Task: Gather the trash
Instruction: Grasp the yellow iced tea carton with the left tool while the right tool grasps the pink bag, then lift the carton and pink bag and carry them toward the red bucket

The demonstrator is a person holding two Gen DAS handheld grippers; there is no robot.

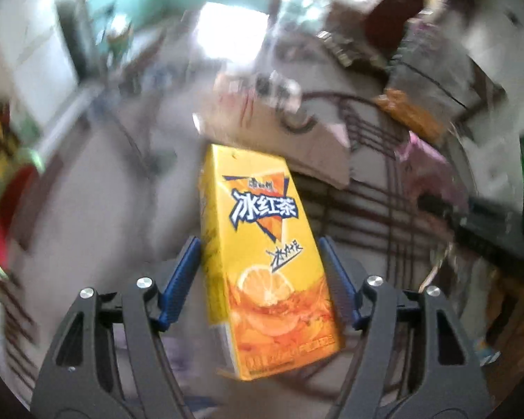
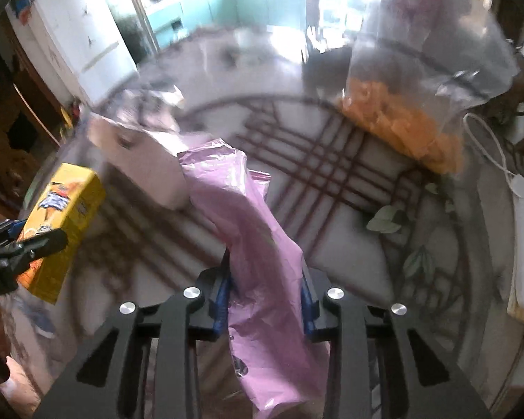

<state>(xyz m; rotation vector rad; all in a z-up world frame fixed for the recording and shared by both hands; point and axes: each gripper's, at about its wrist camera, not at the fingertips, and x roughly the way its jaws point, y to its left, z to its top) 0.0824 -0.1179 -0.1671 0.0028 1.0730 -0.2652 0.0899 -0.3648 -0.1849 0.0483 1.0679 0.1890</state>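
Left gripper [image 1: 258, 244] clamped on yellow tea carton [image 1: 262, 244], held upright above glass table [image 2: 349, 188]. Right gripper [image 2: 265, 276] pinched on pink bag [image 2: 258, 230], draped over table. Beyond: clear bag of orange snacks [image 2: 401, 129], beige box [image 2: 146, 160].

My left gripper [image 1: 258, 248] has its blue fingers [image 1: 181, 279] pressed against both sides of what it holds. In the right view it sits far left, raised. My right gripper [image 2: 265, 279] is pinched narrow, blue pads [image 2: 223, 296] squeezing its load
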